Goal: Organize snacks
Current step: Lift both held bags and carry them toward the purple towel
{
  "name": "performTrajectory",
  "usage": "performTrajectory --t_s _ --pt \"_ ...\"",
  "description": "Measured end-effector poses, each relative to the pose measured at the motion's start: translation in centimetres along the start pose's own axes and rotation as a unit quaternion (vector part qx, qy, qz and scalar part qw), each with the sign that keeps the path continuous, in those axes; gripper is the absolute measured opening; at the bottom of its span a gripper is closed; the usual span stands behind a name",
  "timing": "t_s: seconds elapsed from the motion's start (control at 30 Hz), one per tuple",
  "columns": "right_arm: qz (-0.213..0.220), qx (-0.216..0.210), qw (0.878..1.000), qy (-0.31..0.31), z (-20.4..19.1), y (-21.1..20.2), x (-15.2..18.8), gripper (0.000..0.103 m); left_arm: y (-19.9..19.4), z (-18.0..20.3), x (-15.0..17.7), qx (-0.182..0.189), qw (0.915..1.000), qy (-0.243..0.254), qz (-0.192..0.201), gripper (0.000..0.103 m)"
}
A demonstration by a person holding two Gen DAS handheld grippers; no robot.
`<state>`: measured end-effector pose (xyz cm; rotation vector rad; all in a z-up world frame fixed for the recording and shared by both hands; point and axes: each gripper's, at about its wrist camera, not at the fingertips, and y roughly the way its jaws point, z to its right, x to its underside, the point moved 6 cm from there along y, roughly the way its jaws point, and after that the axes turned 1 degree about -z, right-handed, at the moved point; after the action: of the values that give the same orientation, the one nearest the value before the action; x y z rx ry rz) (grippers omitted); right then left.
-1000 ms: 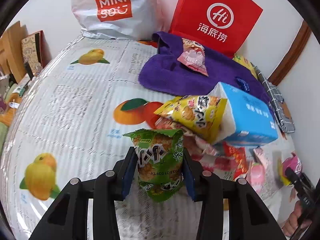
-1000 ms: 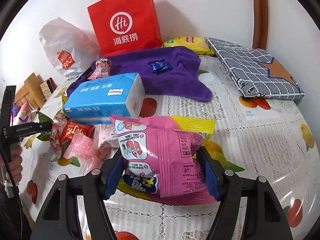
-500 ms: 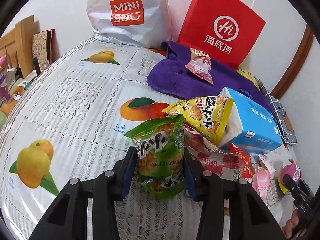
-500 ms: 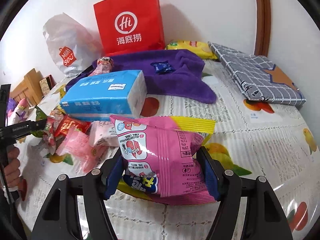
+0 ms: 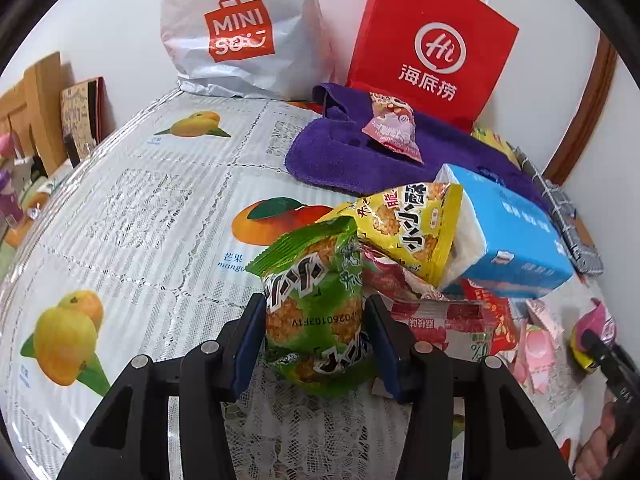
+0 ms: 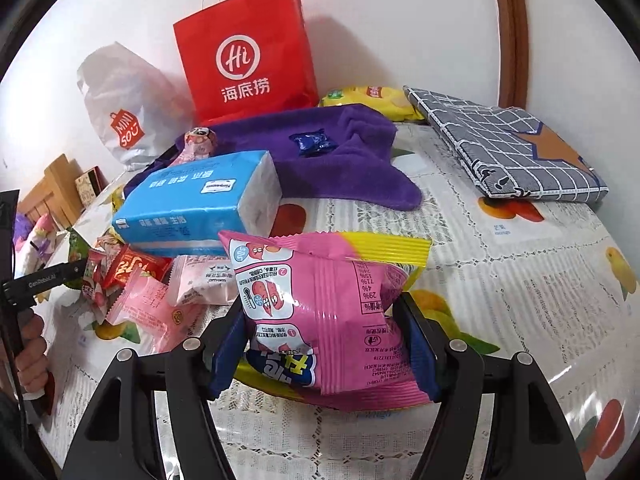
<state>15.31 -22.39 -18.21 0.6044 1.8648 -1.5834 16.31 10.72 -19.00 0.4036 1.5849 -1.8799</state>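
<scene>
Left gripper [image 5: 316, 332] jaws opening, green snack bag [image 5: 316, 308] between them. Right gripper [image 6: 326, 350] pinches pink packet [image 6: 320, 316]. Bags read "MINISO" [image 5: 240, 36], "Hi" [image 5: 436, 48].

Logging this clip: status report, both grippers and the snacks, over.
Left gripper opening, green crinkly snack packet between its jaws. Right gripper clamped on pink foil snack bag. Loose snack pile beside blue tissue pack crowds the table.
</scene>
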Motion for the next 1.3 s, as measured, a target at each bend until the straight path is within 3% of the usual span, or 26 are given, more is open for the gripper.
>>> performTrajectory --t_s 0.2,0.4,0.57,0.8,0.9,1.03,1.13,1.3 --pt "-0.002 -0.001 1.000 0.001 0.0 0.1 0.0 0.070 -0.2 -1.0 -0.1 0.029 0.9986 -0.044 0.010 0.044" --pt "0.005 -0.003 1.000 0.003 0.0 -0.2 0.0 0.070 -0.2 -0.5 -0.1 0.019 0.9994 -0.028 0.007 0.040" --pt "0.016 -0.026 0.999 0.018 0.3 -0.7 0.0 0.069 -0.8 -0.7 -0.1 0.042 0.9985 -0.031 0.017 0.038" --pt "0.031 -0.021 0.999 0.013 0.0 -1.5 -0.3 0.069 -1.9 -1.2 -0.2 0.041 0.9984 -0.036 0.012 0.038" --pt "0.029 -0.027 0.999 0.014 -0.3 -2.0 -1.0 0.069 -3.3 -0.9 -0.9 0.061 0.9973 -0.036 0.021 0.038" --pt "0.049 -0.037 0.998 0.002 -1.4 -3.2 -3.6 0.069 -6.0 0.9 -3.0 0.073 0.9959 -0.008 0.054 0.038" --pt "0.072 -0.045 0.996 -0.015 -2.6 -3.9 -6.8 0.069 -6.8 2.4 -5.1 0.088 0.9946 -0.004 0.054 0.038" --pt "0.097 -0.054 0.993 -0.033 -4.1 -3.9 -11.7 0.069 -7.2 4.7 -8.7 0.080 0.9946 0.012 0.066 0.038"
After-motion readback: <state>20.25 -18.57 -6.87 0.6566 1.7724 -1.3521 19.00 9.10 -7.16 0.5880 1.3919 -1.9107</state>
